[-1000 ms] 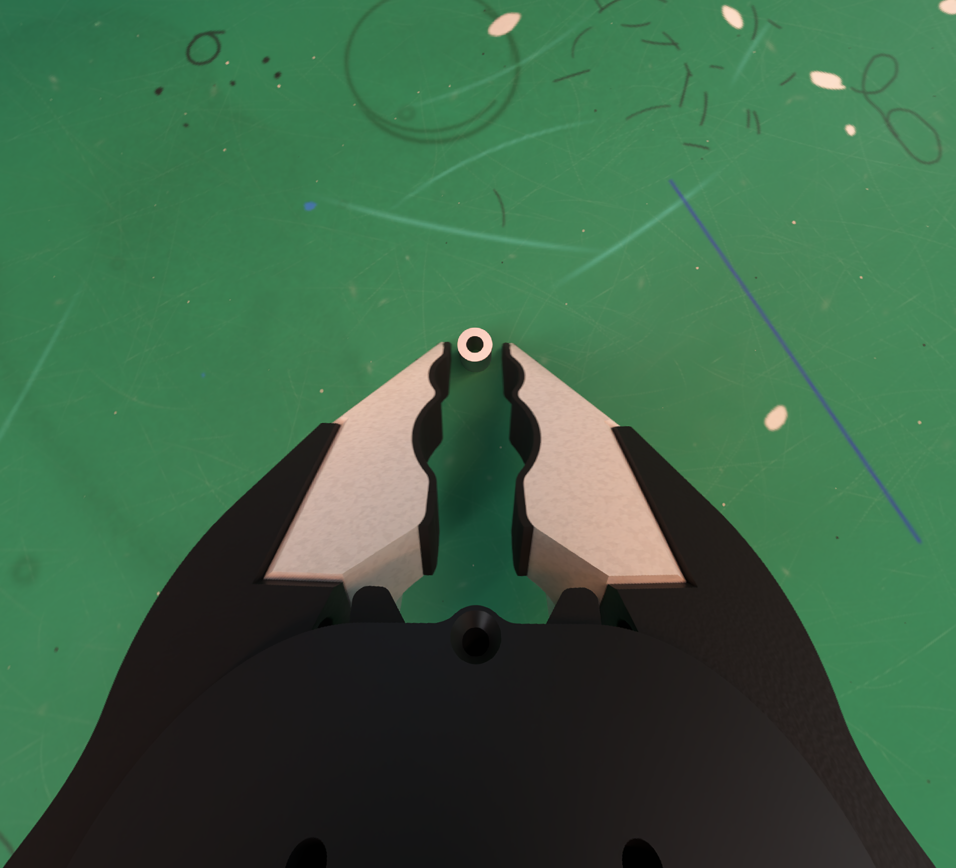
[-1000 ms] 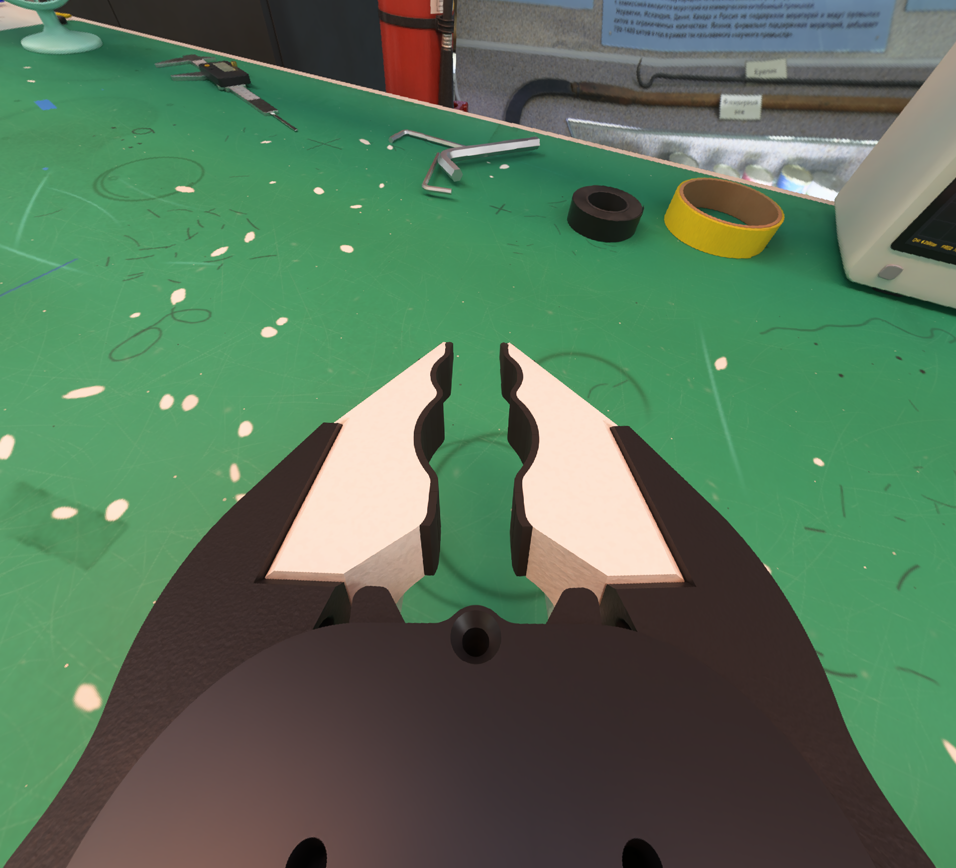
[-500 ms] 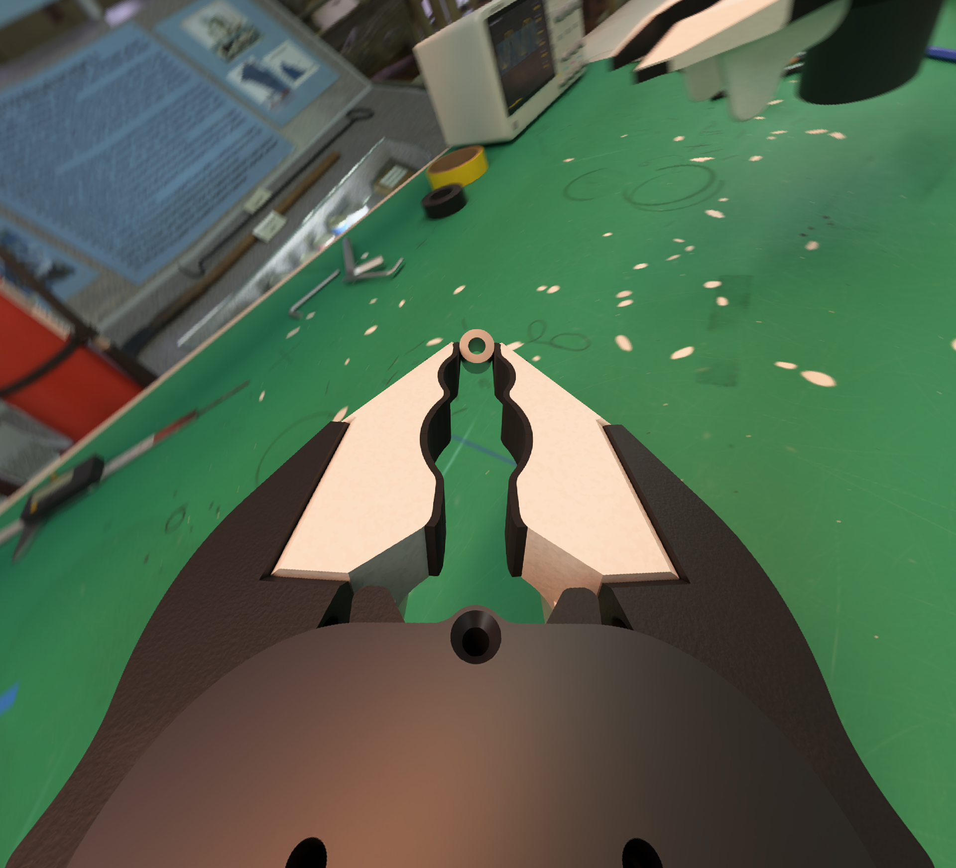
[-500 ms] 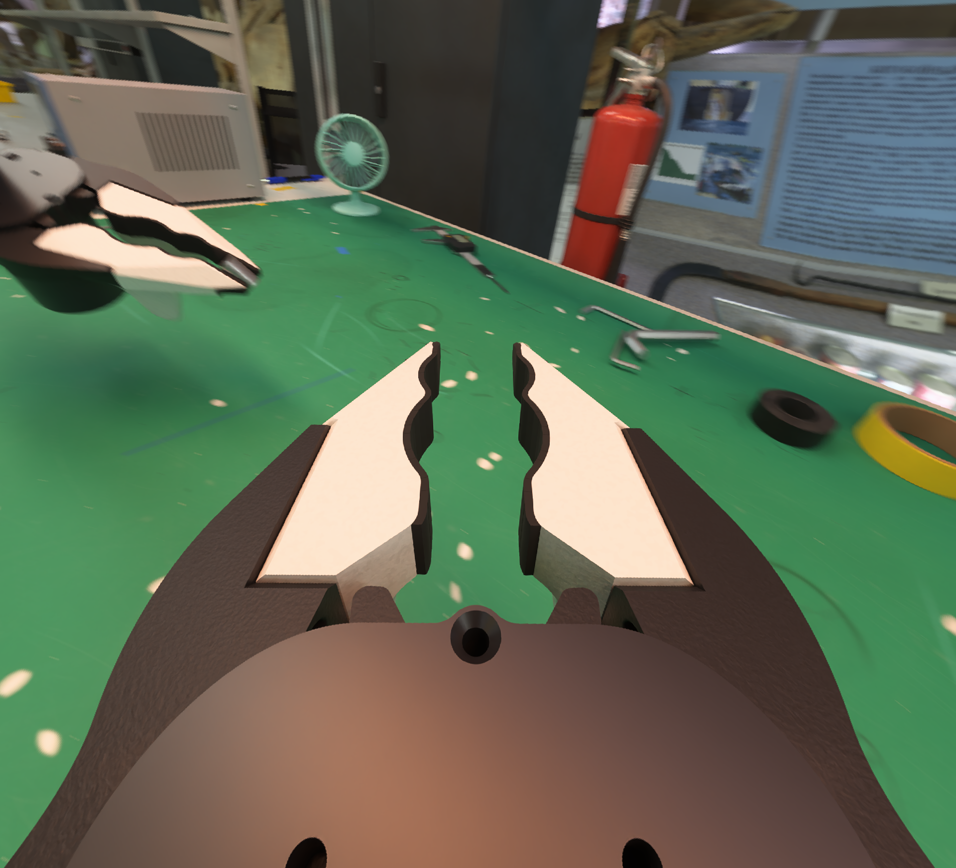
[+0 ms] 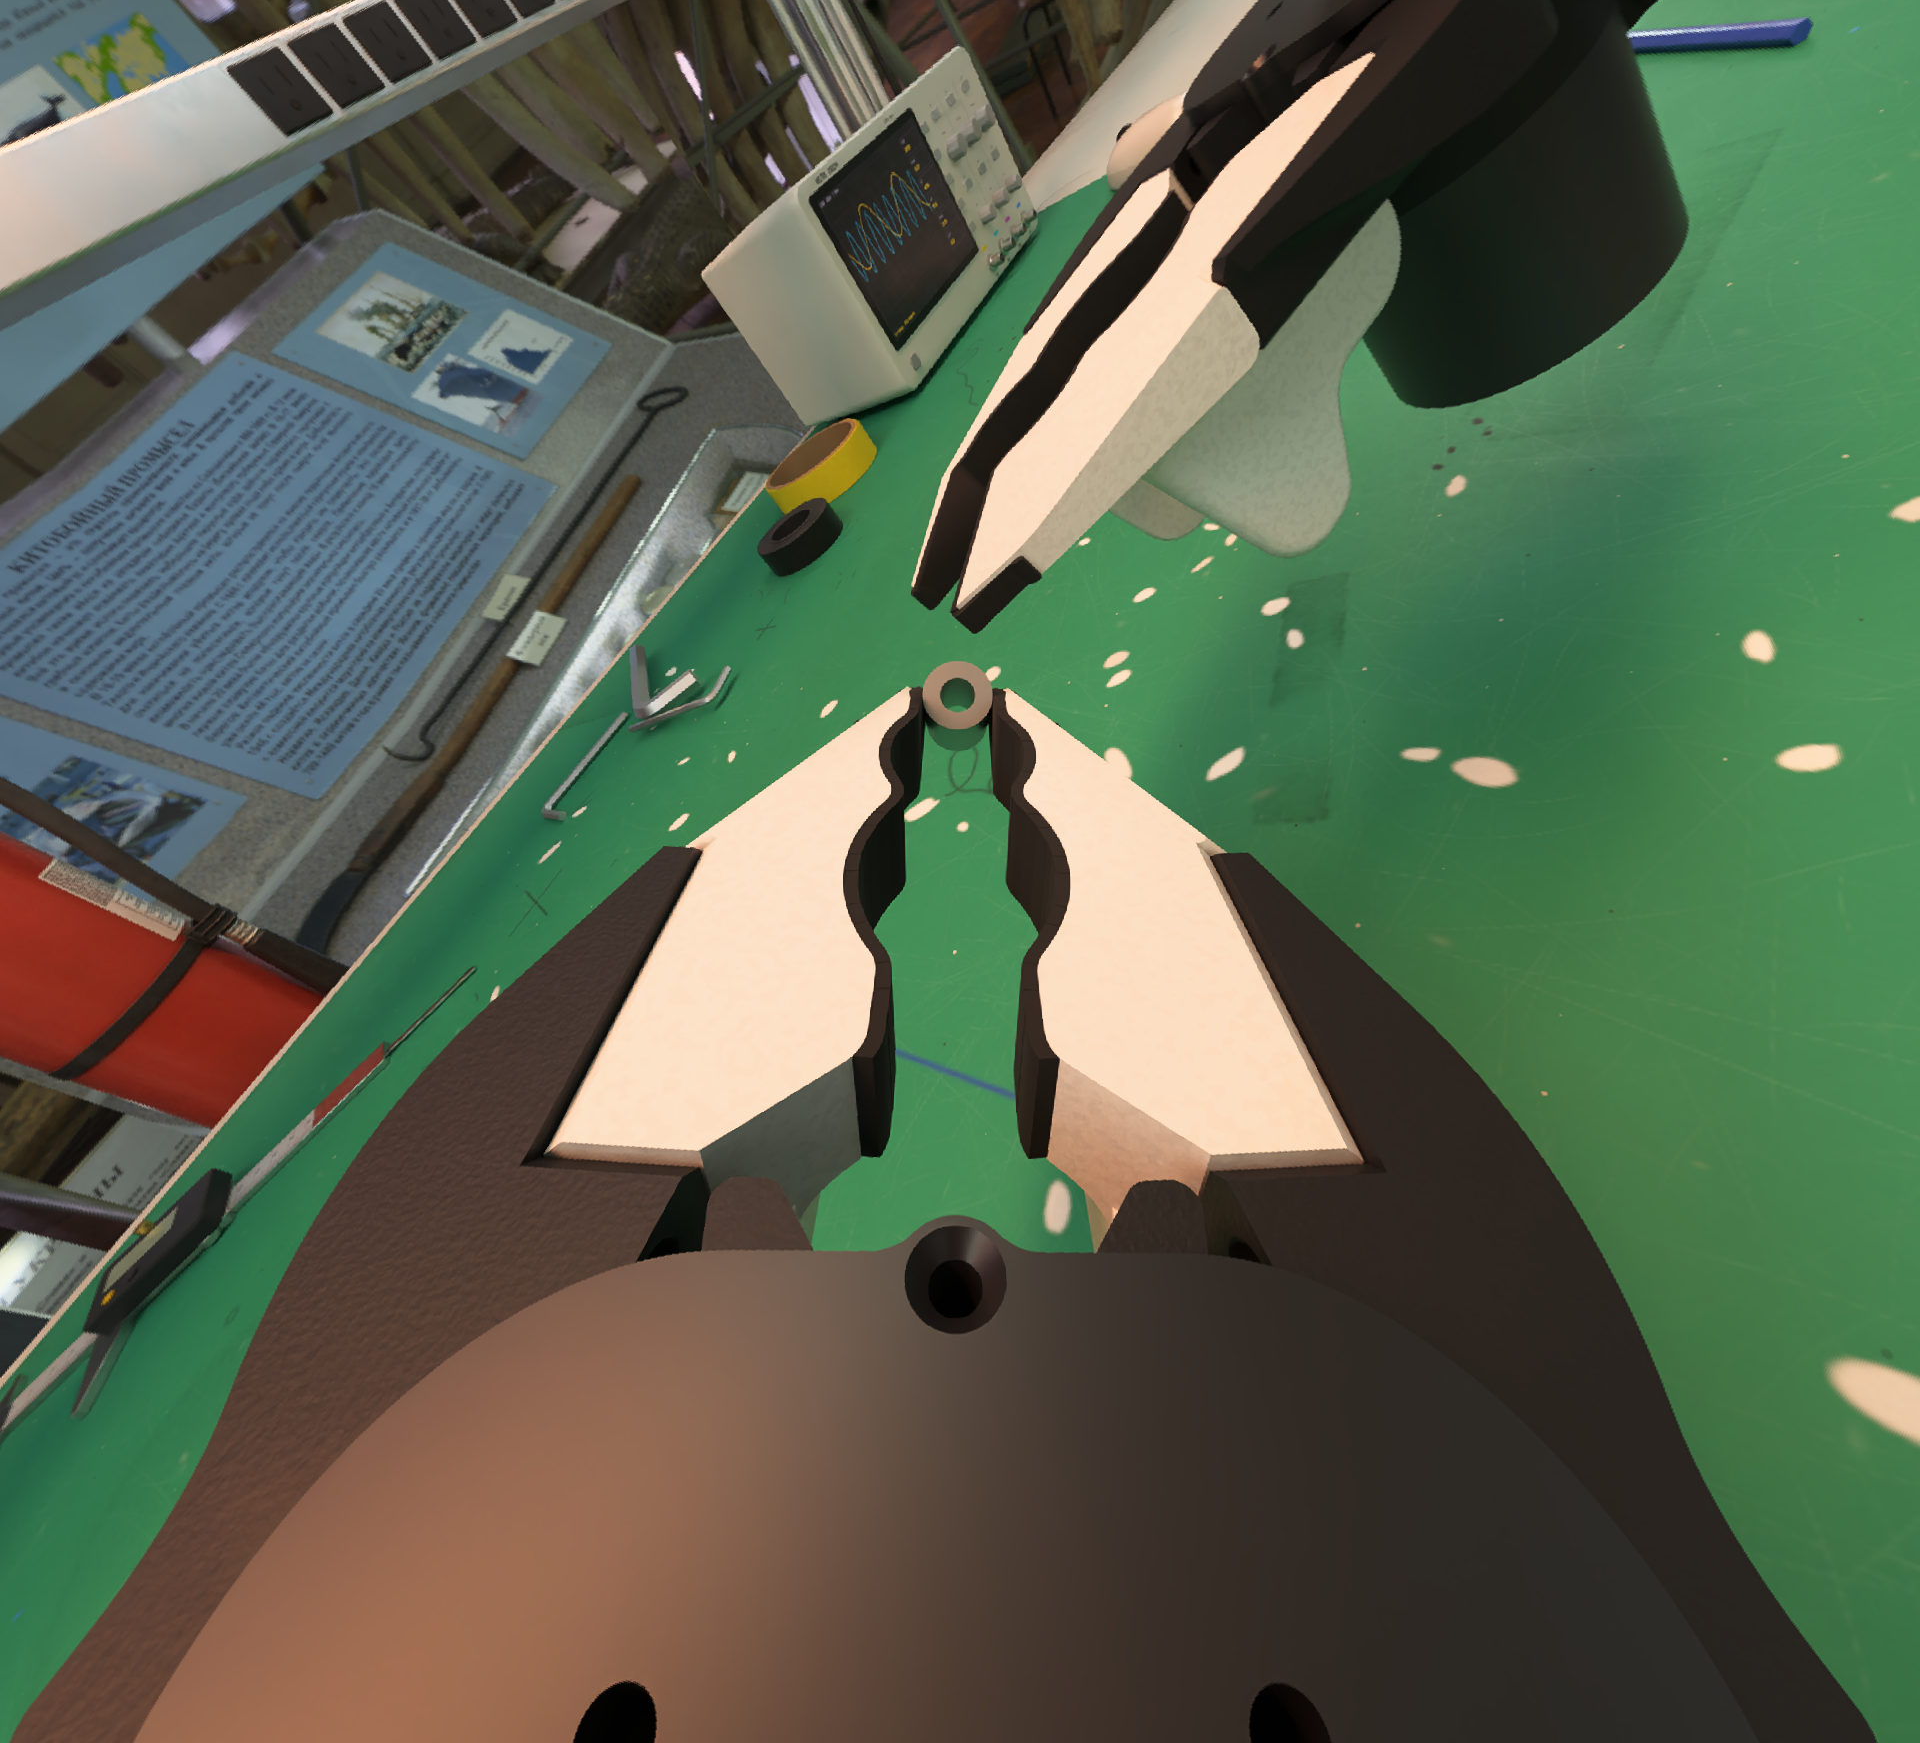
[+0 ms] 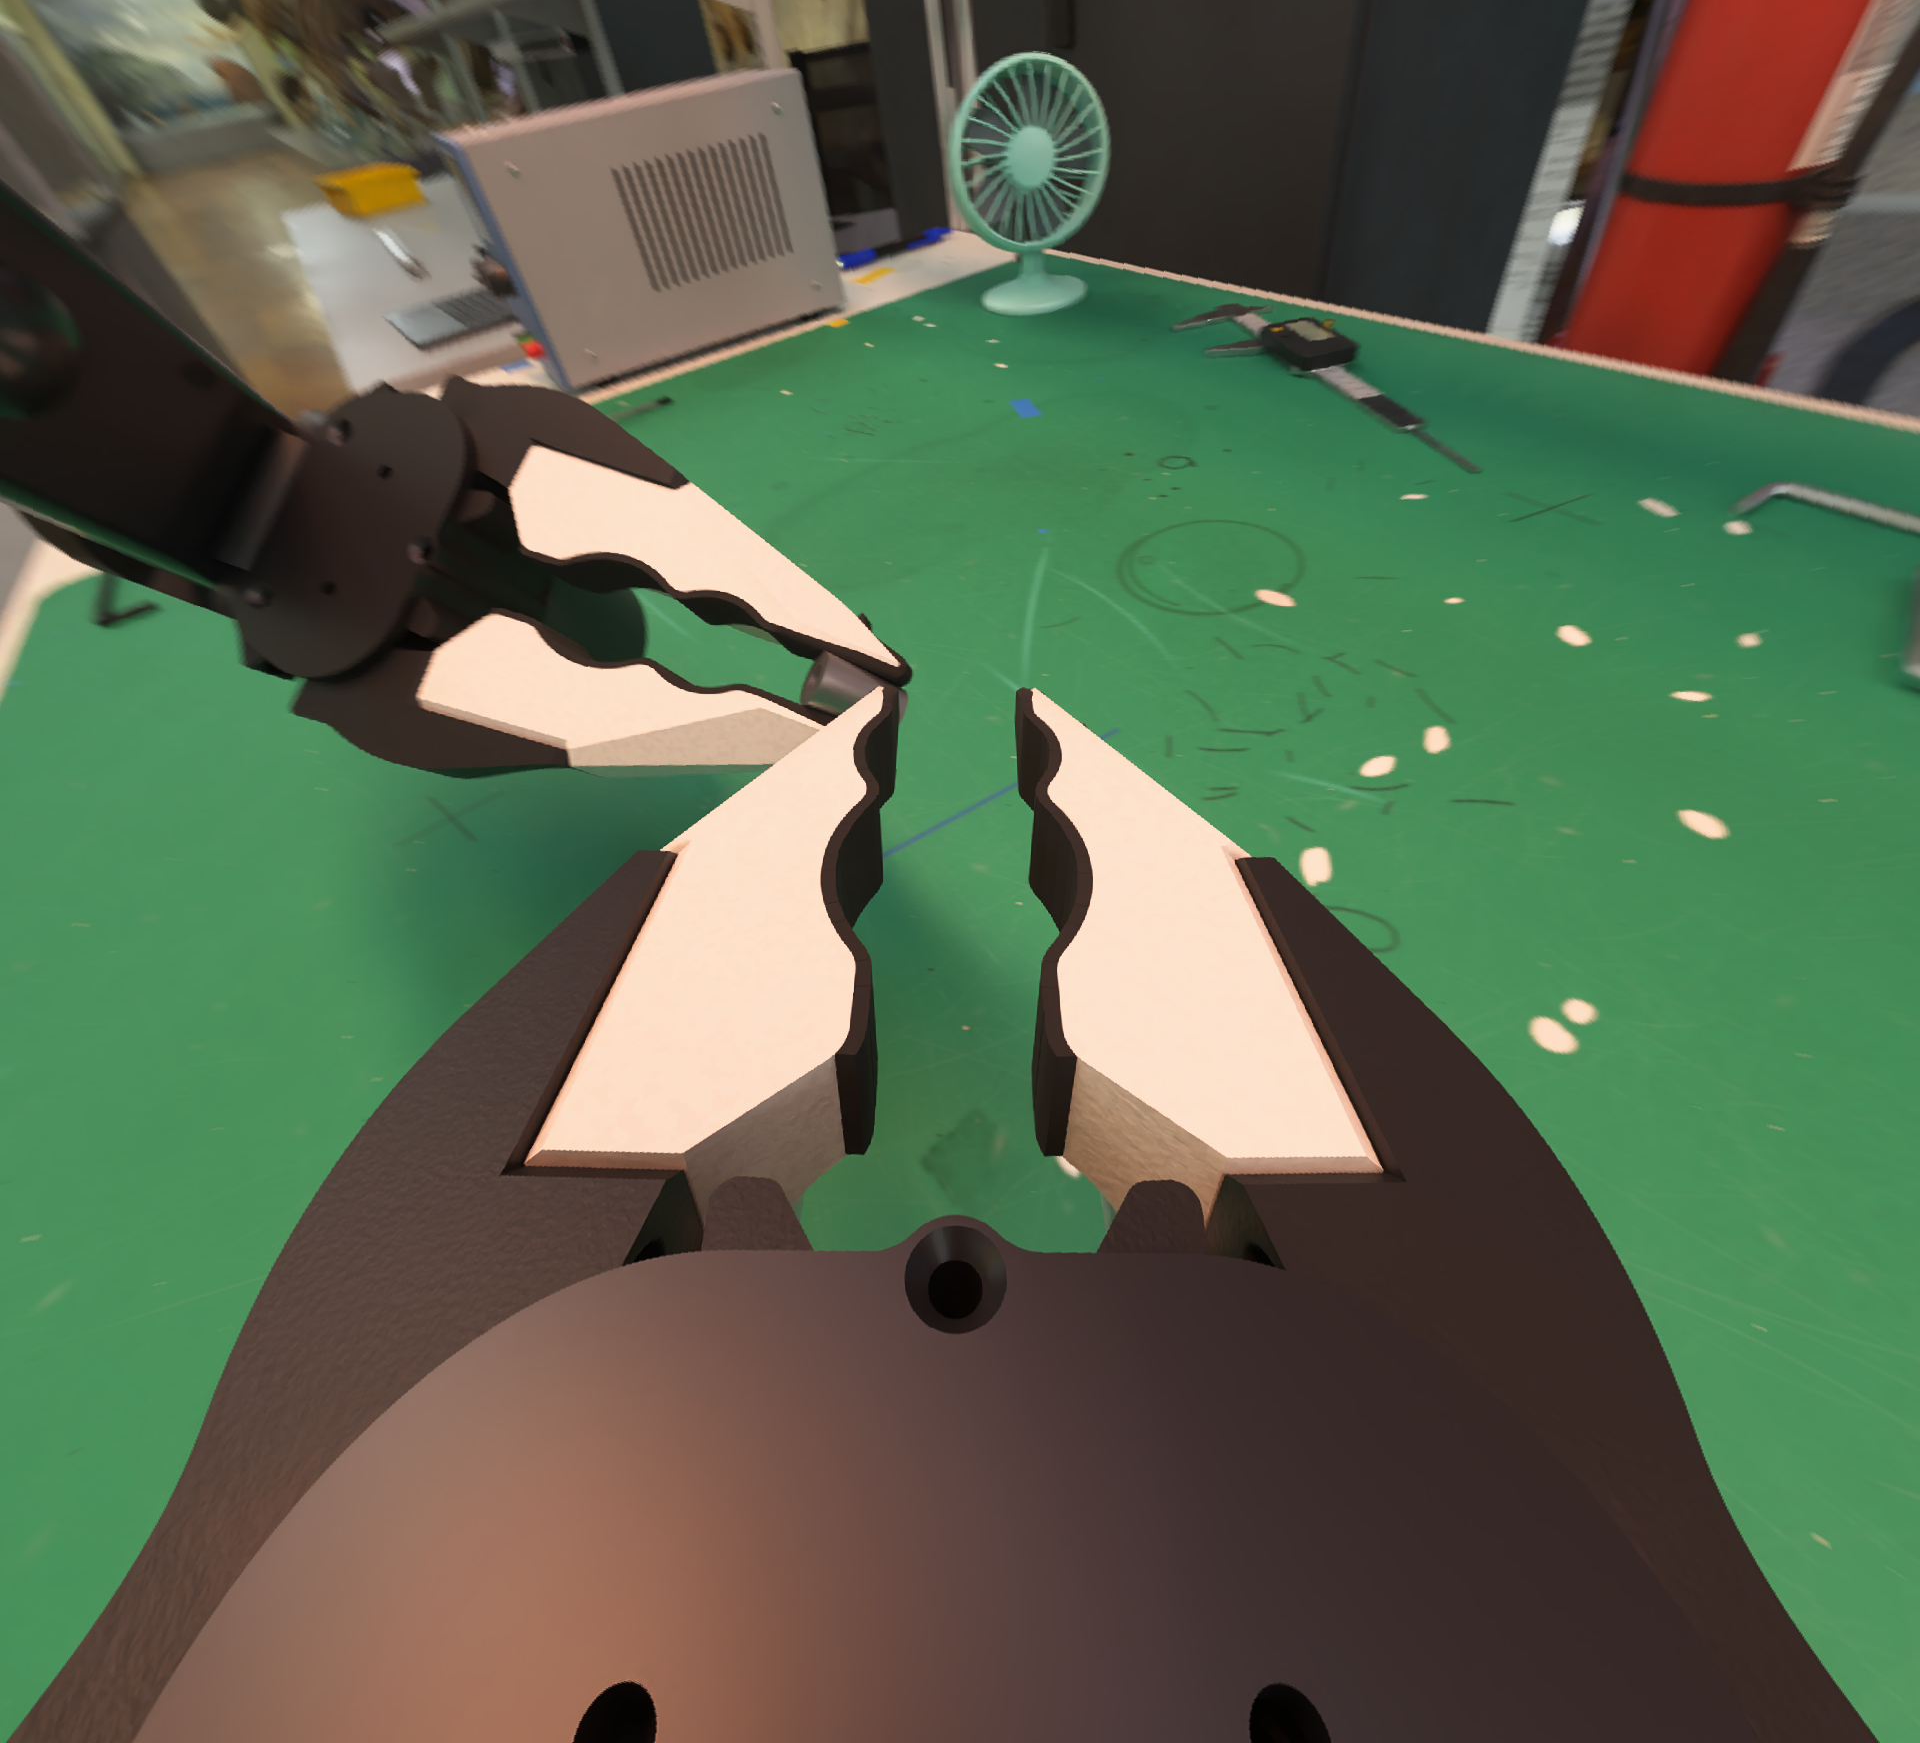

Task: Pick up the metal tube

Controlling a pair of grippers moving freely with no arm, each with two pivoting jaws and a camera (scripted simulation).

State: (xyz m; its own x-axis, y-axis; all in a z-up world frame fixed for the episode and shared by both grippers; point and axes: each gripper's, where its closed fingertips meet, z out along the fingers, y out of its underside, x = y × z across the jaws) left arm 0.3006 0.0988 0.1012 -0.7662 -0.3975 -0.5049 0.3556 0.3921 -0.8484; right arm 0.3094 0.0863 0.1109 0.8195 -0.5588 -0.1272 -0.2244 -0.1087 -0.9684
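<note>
In the left wrist view, a red fire extinguisher (image 5: 145, 1018) lies at the far left edge, beyond the green table (image 5: 1558, 1018). Near the table's left rim sit a caliper (image 5: 156, 1262), some hex keys (image 5: 665, 696), a black ring (image 5: 800, 537) and, just beyond it, a roll of yellow tape (image 5: 821, 462), with an oscilloscope (image 5: 883, 259) farther off. In the middle, the left gripper (image 5: 956, 717) pinches the metal tube (image 5: 956, 698) between its very fingertips, clear of the table, the tube's open end facing the camera. Just beyond and to the right hangs the right gripper (image 5: 961, 602), its tips pointing down toward the tube but apart from it. In the right wrist view, the left gripper (image 6: 868, 675) enters from the left with the tube (image 6: 831, 680) clamped at its tips, right beside the left fingertip of the right gripper (image 6: 956, 706), whose jaws stand apart with nothing between them. Farther back stand a grey case (image 6: 665, 228) and a mint-green fan (image 6: 1029, 176); the caliper (image 6: 1309, 353) lies to the right.
</note>
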